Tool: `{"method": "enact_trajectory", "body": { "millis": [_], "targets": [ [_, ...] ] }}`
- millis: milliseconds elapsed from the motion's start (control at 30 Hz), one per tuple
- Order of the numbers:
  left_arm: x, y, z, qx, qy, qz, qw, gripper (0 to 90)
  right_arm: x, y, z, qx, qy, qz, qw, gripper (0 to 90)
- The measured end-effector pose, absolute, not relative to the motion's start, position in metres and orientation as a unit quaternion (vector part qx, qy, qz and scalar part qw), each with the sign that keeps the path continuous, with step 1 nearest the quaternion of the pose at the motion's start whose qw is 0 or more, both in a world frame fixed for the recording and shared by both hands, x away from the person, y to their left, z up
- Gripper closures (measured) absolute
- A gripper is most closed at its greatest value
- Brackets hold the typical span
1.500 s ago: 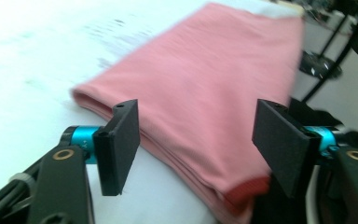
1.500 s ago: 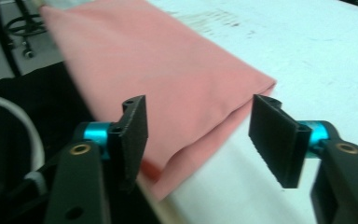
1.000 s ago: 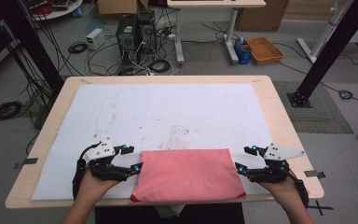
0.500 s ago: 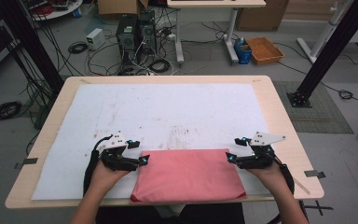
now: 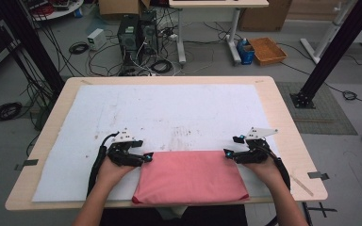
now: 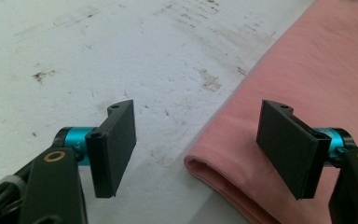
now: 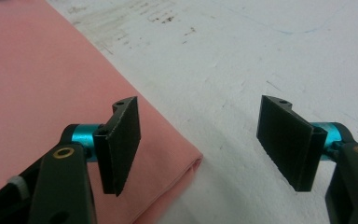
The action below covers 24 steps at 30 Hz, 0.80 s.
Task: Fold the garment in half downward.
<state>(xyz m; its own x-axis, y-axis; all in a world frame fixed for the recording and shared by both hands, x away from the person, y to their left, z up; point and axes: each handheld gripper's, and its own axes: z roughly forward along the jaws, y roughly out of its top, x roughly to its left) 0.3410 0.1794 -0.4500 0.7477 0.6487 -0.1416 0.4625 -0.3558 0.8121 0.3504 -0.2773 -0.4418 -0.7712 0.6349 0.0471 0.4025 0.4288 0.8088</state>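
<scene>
A folded pink cloth (image 5: 191, 176) is laid flat on the white sheet (image 5: 169, 113) that covers the counter (image 5: 283, 122), at the sheet's near edge and about midway along it. The left gripper (image 5: 148, 157) is held at the cloth's far left corner, its jaws spread wide with nothing pressed between them; in the left gripper view the cloth's rolled corner (image 6: 200, 165) is seen between the jaws. The right gripper (image 5: 227, 153) is held at the cloth's far right corner, its jaws likewise apart, with that corner (image 7: 193, 163) lying between them and untouched by either.
</scene>
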Motion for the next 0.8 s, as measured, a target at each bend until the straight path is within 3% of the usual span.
{"method": "enact_trajectory", "body": {
  "millis": [300, 800],
  "targets": [
    [0.3406, 0.1743, -0.4510, 0.835, 0.330, 0.099, 0.430, 37.7, 0.3519, -0.2743, -0.4499, 0.305, 0.851, 0.409, 0.120, 40.2],
    [0.3337, 0.1801, -0.4502, 0.837, 0.338, 0.105, 0.417, 60.3, 0.3470, -0.2748, -0.4505, 0.279, 0.867, 0.401, 0.096, 76.5]
  ]
}}
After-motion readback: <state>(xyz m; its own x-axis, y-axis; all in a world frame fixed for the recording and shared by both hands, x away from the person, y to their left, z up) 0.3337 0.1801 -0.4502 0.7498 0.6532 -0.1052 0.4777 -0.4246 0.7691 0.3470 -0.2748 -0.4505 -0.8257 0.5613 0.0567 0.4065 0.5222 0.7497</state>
